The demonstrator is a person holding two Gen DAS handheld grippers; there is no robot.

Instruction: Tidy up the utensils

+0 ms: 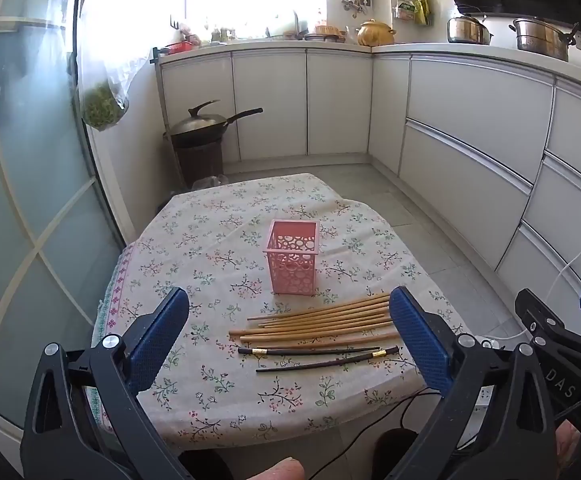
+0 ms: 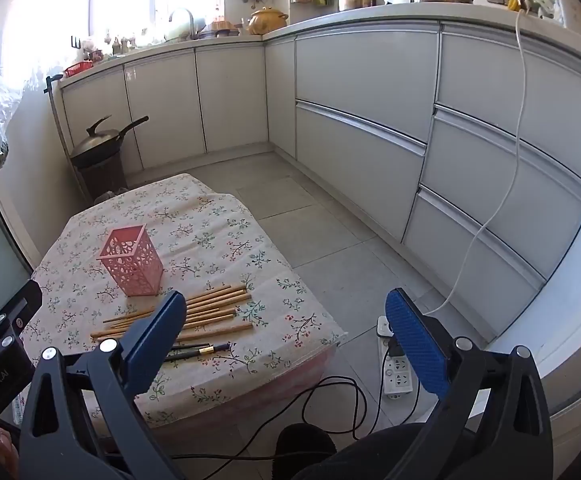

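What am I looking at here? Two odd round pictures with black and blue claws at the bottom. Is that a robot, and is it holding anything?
No robot: a person holds a pair of tongs in each hand, and a wide-angle camera on each looks forward along its fingers. One picture is from the left tongs, the other from the right tongs. Both stand wide open and hold nothing. Ahead is a small table under a flowered cloth. On it stands an upright pink holder with round holes. Nearer the camera lie loose wooden chopsticks and two dark chopsticks with gold bands. None is in the holder yet.
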